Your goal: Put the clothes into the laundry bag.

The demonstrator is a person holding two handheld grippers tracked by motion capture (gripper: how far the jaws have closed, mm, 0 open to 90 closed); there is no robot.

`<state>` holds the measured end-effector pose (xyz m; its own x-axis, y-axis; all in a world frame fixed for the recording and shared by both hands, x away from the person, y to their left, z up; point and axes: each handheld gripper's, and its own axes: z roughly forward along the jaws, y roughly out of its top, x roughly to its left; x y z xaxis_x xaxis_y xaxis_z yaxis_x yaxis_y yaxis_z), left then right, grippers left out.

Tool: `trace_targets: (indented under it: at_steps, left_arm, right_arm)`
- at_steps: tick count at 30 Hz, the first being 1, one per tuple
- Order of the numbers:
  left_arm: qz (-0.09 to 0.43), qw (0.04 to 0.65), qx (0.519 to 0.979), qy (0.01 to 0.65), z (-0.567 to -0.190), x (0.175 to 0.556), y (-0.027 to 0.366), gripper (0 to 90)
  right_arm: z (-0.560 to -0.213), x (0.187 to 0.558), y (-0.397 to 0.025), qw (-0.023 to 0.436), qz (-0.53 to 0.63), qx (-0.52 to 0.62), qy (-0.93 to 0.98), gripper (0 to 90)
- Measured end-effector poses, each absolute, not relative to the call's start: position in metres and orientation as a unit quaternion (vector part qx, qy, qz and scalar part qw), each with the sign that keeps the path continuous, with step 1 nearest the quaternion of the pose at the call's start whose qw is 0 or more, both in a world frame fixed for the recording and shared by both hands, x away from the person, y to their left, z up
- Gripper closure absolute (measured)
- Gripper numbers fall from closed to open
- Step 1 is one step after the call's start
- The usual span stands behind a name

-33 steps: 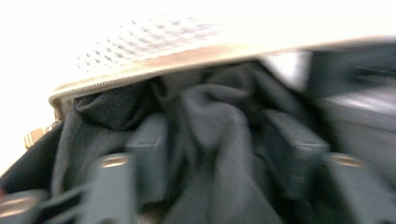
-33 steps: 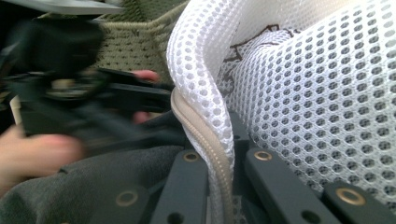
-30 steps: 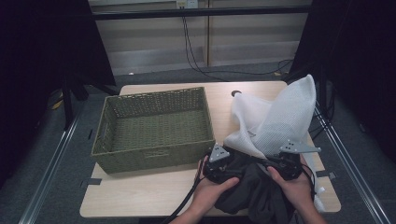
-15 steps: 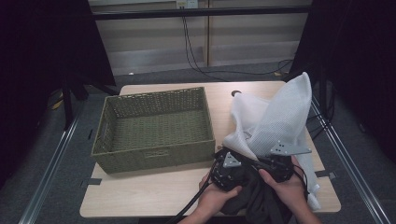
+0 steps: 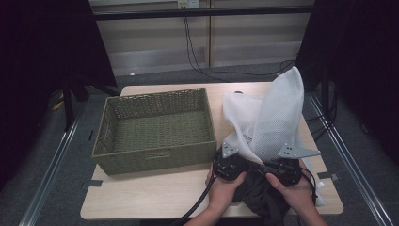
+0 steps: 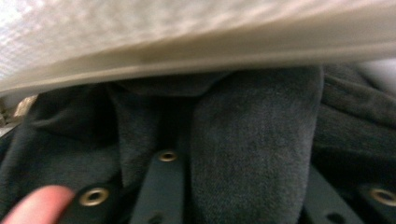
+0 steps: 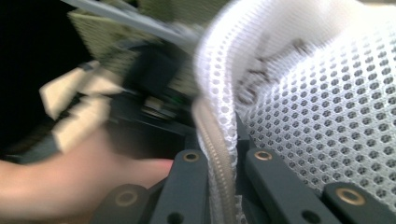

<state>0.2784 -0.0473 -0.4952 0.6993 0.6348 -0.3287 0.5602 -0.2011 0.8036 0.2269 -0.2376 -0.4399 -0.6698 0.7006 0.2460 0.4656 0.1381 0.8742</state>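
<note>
**Both tools at the bag mouth, dark garment at the near bench edge**

Change from the earlier frames: a second ago the two tools sit a little farther out on the bench with the grey plates spread wider; half a second ago they draw in toward the person. Now they sit side by side again near the front edge, and the mesh bag's tall peak stands more upright. The basket has not shifted.

Left tool: in the left gripper view its jaws stand a little apart, with a fold of the dark garment pressed up between them. The white hem of the mesh bag crosses just above. A fingertip shows at the lower left corner. Whether the jaws bite the cloth or merely lie against it, I cannot tell.

Right tool: in the right gripper view the jaws are closed onto the corded rim of the mesh bag, the rim running down between them; the netting bulges to the right of the jaws. The other hand and its tool show blurred at left.

Locations, high view: mesh bag stands on the right half of the bench, its mouth at the tools. Dark garment lies bunched under both hands at the near edge. Woven basket sits left of the bag, just beside the left tool.
</note>
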Motion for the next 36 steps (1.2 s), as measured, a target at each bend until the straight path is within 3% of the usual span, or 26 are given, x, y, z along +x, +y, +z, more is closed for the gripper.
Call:
trace_targets:
  at_steps: [8,11,14,16,18,20,21,23,25,29,33,36]
  left_arm:
    - [0.000,0.531,0.789,0.309,-0.481,0.255,-0.008,29.6]
    - [-0.010,0.531,0.807,0.260,-0.477,0.239,-0.012,16.4]
    - [0.007,0.512,0.826,0.235,-0.478,0.233,-0.024,14.5]
    - [0.020,0.468,0.850,0.240,-0.485,0.232,-0.038,13.9]
    - [0.021,0.437,0.863,0.255,-0.493,0.236,-0.046,20.3]
    - [0.043,0.435,0.859,0.265,-0.494,0.236,-0.047,41.7]
    - [0.054,0.432,0.863,0.258,-0.493,0.236,-0.047,41.7]
    - [0.053,0.444,0.853,0.268,-0.493,0.238,-0.047,71.1]
    - [0.049,0.469,0.837,0.278,-0.488,0.241,-0.044,74.6]
    - [0.096,0.537,0.780,0.306,-0.462,0.240,-0.038,77.6]
    - [0.107,0.541,0.764,0.336,-0.465,0.250,-0.040,77.4]
    - [0.081,0.503,0.787,0.349,-0.482,0.263,-0.049,76.0]
  right_arm:
    - [-0.448,0.235,-0.252,0.123,0.523,0.425,0.728,88.9]
    - [-0.450,0.238,-0.249,0.128,0.521,0.425,0.729,88.7]
    - [-0.453,0.239,-0.246,0.124,0.519,0.427,0.730,88.6]
    - [-0.456,0.240,-0.245,0.117,0.518,0.428,0.732,88.6]
    - [-0.456,0.240,-0.244,0.116,0.517,0.426,0.734,88.6]
    - [-0.454,0.239,-0.243,0.117,0.519,0.422,0.734,88.5]
    - [-0.453,0.238,-0.243,0.121,0.520,0.419,0.735,88.5]
    - [-0.447,0.235,-0.244,0.124,0.529,0.411,0.732,88.5]
    - [-0.445,0.233,-0.244,0.126,0.532,0.406,0.732,88.5]
    - [-0.429,0.225,-0.246,0.141,0.555,0.389,0.722,88.5]
    - [-0.423,0.222,-0.247,0.144,0.564,0.380,0.719,88.6]
    - [-0.428,0.222,-0.244,0.142,0.550,0.375,0.733,88.6]
